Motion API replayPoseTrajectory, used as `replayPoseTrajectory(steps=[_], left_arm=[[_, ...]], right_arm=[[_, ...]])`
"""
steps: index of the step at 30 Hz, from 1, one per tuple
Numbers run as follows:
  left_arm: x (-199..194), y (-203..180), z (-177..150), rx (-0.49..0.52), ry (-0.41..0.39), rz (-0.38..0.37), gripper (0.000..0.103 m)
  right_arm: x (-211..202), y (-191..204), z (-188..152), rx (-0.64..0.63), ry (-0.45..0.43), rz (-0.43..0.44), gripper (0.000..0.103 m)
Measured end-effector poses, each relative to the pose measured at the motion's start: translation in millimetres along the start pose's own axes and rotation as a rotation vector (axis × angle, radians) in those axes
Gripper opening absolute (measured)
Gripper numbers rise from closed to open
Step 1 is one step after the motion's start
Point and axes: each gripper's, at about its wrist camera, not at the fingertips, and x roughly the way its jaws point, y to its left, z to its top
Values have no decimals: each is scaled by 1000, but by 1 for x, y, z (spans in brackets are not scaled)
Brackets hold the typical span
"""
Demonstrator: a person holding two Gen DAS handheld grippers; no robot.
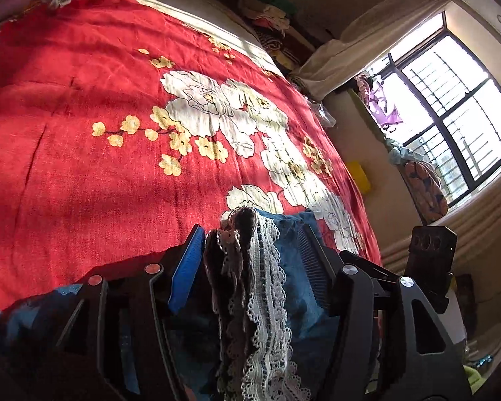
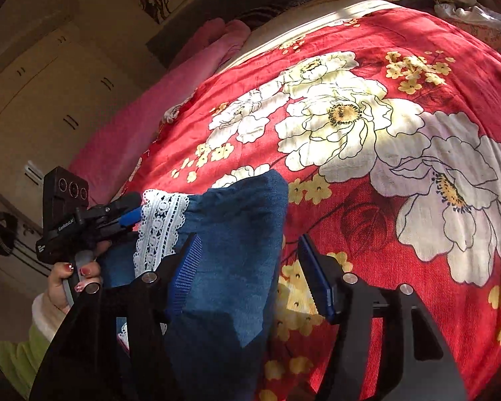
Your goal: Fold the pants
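Observation:
The pants (image 2: 237,234) are blue with a white lace hem (image 2: 160,224) and are held up above the red floral bedspread (image 2: 367,167). In the left wrist view the bunched lace hem (image 1: 250,284) and blue cloth (image 1: 297,267) fill the gap between the fingers of my left gripper (image 1: 254,237), which is shut on them. That gripper also shows in the right wrist view (image 2: 130,217), pinching the lace edge. My right gripper (image 2: 247,250) stands open; blue cloth hangs against its left finger (image 2: 183,267), and the right finger (image 2: 314,280) is bare.
The bedspread (image 1: 117,133) covers the bed. A pink blanket (image 2: 170,77) lies at its far side, clothes piles (image 1: 270,16) at the far edge. A window (image 1: 451,117) and a yellow object (image 1: 359,173) are right of the bed. Cupboards (image 2: 50,100) stand at left.

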Motion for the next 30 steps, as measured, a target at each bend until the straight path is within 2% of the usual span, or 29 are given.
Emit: replayPoseTrajectory(steps=[2, 4, 7, 8, 10, 11, 12, 13, 15, 18, 20, 22, 24, 25, 26, 27, 30], left_arm=[[-14, -12, -15, 43, -7, 59, 54], [-29, -23, -33, 70, -27, 52, 56], [-44, -37, -63, 93, -47, -12, 59], [-45, -44, -73, 110, -40, -11, 59], [-42, -59, -91, 178, -34, 46, 59], [-38, -68, -100, 224, -29, 76, 57], [-36, -74, -108, 258, -26, 88, 49], [-31, -77, -115, 272, -14, 90, 45], [-18, -76, -129, 281, 54, 121, 41], [-1, -67, -150, 279, 119, 187, 40], [-1, -59, -159, 264, 100, 189, 40], [-3, -55, -160, 263, 78, 203, 34], [-7, -54, -158, 245, 71, 188, 34], [-13, -55, -157, 238, 66, 179, 35], [-20, -56, -155, 236, 54, 173, 44], [-29, -58, -155, 235, 35, 179, 58], [-59, -61, -151, 224, -21, 214, 61]], right_arm=[[-14, 11, -15, -38, 2, 6, 60], [-23, 21, -31, -78, 12, -16, 62], [-23, 33, -52, -112, 40, -47, 62], [-21, 36, -58, -113, 59, -40, 62], [-12, 39, -71, -108, 106, -45, 62], [-8, 41, -77, -115, 120, -61, 61], [-4, 42, -84, -135, 139, -79, 60], [1, 43, -91, -154, 162, -117, 59], [9, 44, -104, -191, 192, -172, 59], [9, 48, -115, -242, 183, -210, 57], [10, 48, -119, -247, 177, -214, 58], [12, 47, -119, -240, 176, -210, 59], [9, 48, -117, -231, 182, -200, 59], [5, 48, -114, -215, 182, -187, 59], [-2, 47, -110, -194, 174, -168, 59], [-10, 47, -106, -176, 157, -142, 59], [-32, 53, -92, -172, 94, -118, 60]])
